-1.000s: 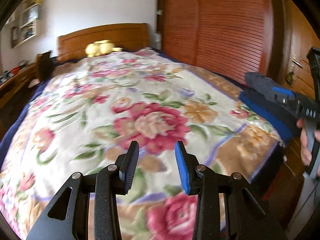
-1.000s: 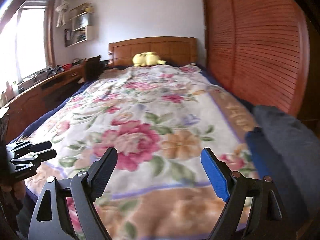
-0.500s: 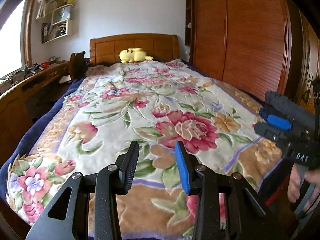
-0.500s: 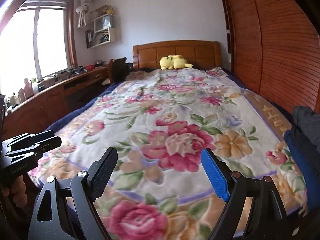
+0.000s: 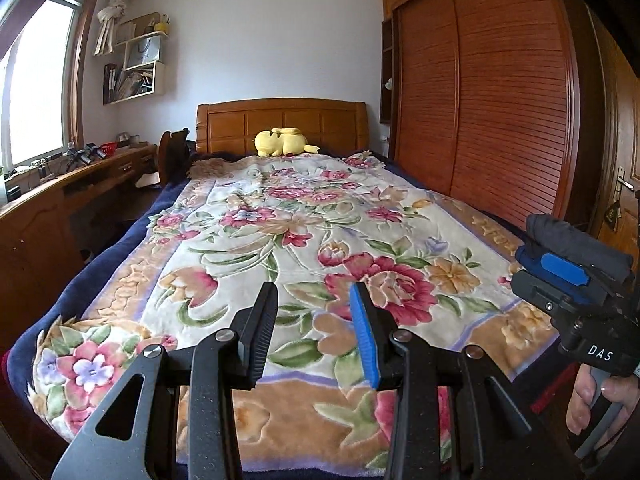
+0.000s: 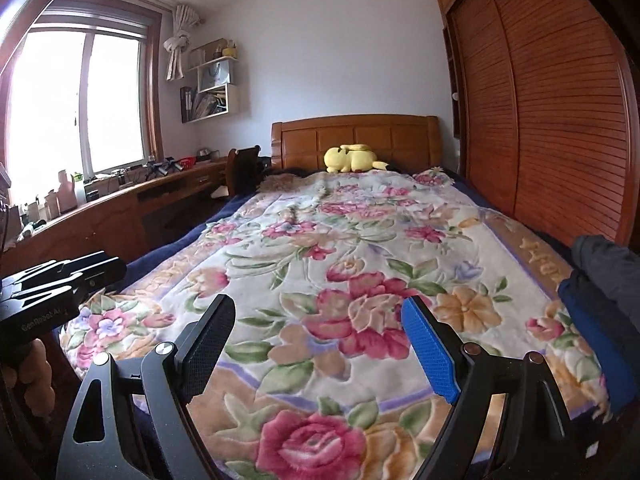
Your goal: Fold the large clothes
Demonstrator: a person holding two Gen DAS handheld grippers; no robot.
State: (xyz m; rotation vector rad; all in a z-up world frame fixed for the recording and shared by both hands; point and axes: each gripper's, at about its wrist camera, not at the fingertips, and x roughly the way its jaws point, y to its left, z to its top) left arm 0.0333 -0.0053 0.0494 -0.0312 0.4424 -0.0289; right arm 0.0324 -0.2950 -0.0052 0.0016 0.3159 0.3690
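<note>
Where the floral blanket (image 5: pixel 304 248) ends at the foot's right corner, folded dark clothes (image 6: pixel 608 280) are seen: a dark grey piece stacked on a navy one, resting at the blanket's right edge near the wardrobe (image 6: pixel 560 112). In the left wrist view the same pile (image 5: pixel 576 244) is partly covered by the right gripper (image 5: pixel 560 276), which is held just in front of it; whether they touch can't be told. The right gripper (image 6: pixel 316 344) is seen wide open in its own view, w/ nothing between the jaws, only blanket beyond them. The left gripper (image 5: pixel 314 332) is parted by a narrower gap, approx. half the right's spread, also gripping nothing. It shows at the far left of the right wrist view too (image 6: pixel 60 284), held off the bed's left foot corner. Both tools are held above the foot of the bed, pointed toward the headboard (image 5: pixel 280 120). The blanket is spread flat over a navy cover. 1 yellow plush toy (image 5: pixel 282 142) lies against the headboard. A desk (image 6: pixel 120 204) runs along the left wall under the window (image 6: pixel 80 100), w/ wall shelves (image 6: pixel 212 80) beside it.
</note>
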